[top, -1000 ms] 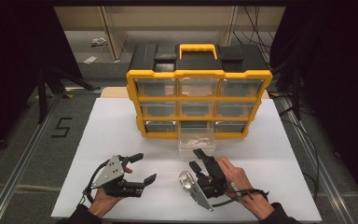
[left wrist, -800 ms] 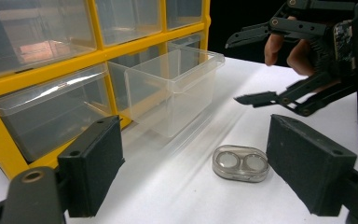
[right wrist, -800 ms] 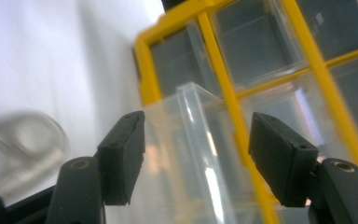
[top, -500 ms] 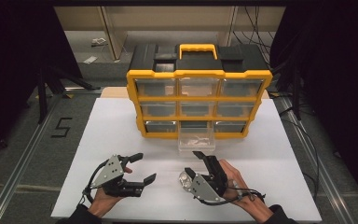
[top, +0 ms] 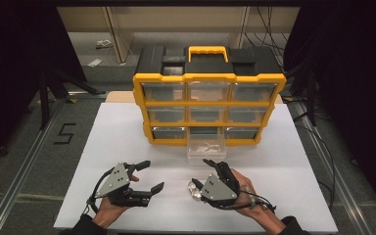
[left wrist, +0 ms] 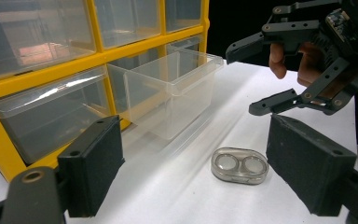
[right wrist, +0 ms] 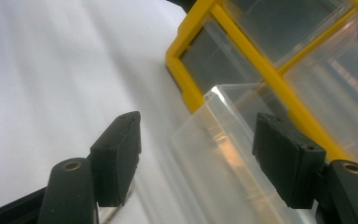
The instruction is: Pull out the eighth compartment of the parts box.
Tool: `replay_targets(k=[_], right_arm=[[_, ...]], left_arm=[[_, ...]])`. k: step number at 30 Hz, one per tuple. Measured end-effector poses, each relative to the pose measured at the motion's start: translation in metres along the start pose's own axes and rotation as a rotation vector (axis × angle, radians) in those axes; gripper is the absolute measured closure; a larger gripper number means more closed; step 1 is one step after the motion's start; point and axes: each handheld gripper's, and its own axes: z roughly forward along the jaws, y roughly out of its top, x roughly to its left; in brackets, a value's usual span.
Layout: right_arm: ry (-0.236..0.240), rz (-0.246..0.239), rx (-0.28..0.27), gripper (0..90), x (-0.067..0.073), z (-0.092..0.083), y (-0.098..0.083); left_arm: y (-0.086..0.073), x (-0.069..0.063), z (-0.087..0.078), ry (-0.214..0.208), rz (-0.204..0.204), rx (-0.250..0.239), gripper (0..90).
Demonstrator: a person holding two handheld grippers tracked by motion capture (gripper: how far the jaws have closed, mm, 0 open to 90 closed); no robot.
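White "5" point(top: 65, 133) marks the floor; both grippers' jaws gape empty (right's just widened) near the lens case point(left wrist: 239, 165).

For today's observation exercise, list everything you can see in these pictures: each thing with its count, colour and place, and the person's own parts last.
organiser cabinet: one, yellow frame and black top with yellow handle, far middle of the table.
pulled-out drawer: one, clear, bottom row middle, open toward the person.
contact lens case: one, clear, two round wells, lying on the table before the drawer.
table: one, white top.
floor marking: one, black "5", left of the table.
left gripper: one, black, near left, jaws open, nothing between them.
right gripper: one, black, near right above the case, jaws open.
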Motion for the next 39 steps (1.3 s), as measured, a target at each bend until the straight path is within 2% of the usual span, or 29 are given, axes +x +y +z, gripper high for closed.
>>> replay_targets(k=[1, 2, 3, 5, 6, 7, 9, 10, 12, 17, 20, 21, 23, 27, 39], right_arm=[[0.0, 0.0, 0.0, 33.3, 0.0, 0.0, 0.0], [0.028, 0.055, 0.007, 33.1, -0.002, 0.001, 0.0], [0.028, 0.055, 0.007, 33.1, -0.002, 0.001, 0.0], [0.059, 0.109, 0.023, 32.7, -0.004, 0.002, 0.0], [0.059, 0.109, 0.023, 32.7, -0.004, 0.002, 0.0], [0.101, 0.162, 0.03, 32.3, -0.006, 0.002, 0.001], [0.13, 0.205, 0.038, 32.1, -0.007, 0.003, 0.001], [0.13, 0.205, 0.038, 32.1, -0.007, 0.003, 0.001], [0.159, 0.255, 0.043, 32.1, -0.009, 0.004, 0.001], [0.176, 0.276, 0.061, 31.6, -0.007, 0.006, 0.001], [0.201, 0.32, 0.082, 30.5, -0.007, 0.008, 0.001], [0.201, 0.32, 0.082, 30.5, -0.007, 0.008, 0.001], [0.22, 0.362, 0.103, 29.6, -0.008, 0.009, 0.001], [0.241, 0.384, 0.13, 29.1, -0.008, 0.011, 0.001], [0.286, 0.365, 0.214, 27.6, -0.002, 0.016, 0.001]], left_arm=[[0.0, 0.0, 0.0, 0.0, 0.0, -0.001, 18.1], [0.0, 0.0, 0.0, 0.0, 0.0, -0.003, 18.1], [0.0, 0.0, 0.0, 0.001, 0.0, -0.003, 18.1], [0.0, 0.0, 0.0, 0.002, 0.002, -0.002, 18.1], [0.0, 0.0, 0.0, 0.002, 0.002, -0.002, 18.1], [0.0, 0.001, 0.0, 0.005, -0.002, -0.003, 18.1], [0.0, 0.001, 0.0, 0.005, -0.002, -0.002, 18.1], [0.0, 0.001, 0.0, 0.005, -0.002, -0.001, 18.1], [0.0, 0.001, 0.0, 0.006, -0.002, -0.001, 18.1], [0.0, 0.001, 0.001, 0.008, -0.005, 0.001, 18.0], [0.0, 0.002, 0.002, 0.009, -0.006, 0.004, 18.0], [0.0, 0.002, 0.002, 0.009, -0.006, 0.004, 18.0], [0.0, 0.001, 0.002, 0.008, -0.002, 0.002, 18.0], [0.0, 0.001, 0.002, 0.009, -0.004, 0.002, 18.0], [0.0, 0.002, 0.001, 0.01, -0.005, 0.002, 18.0]])
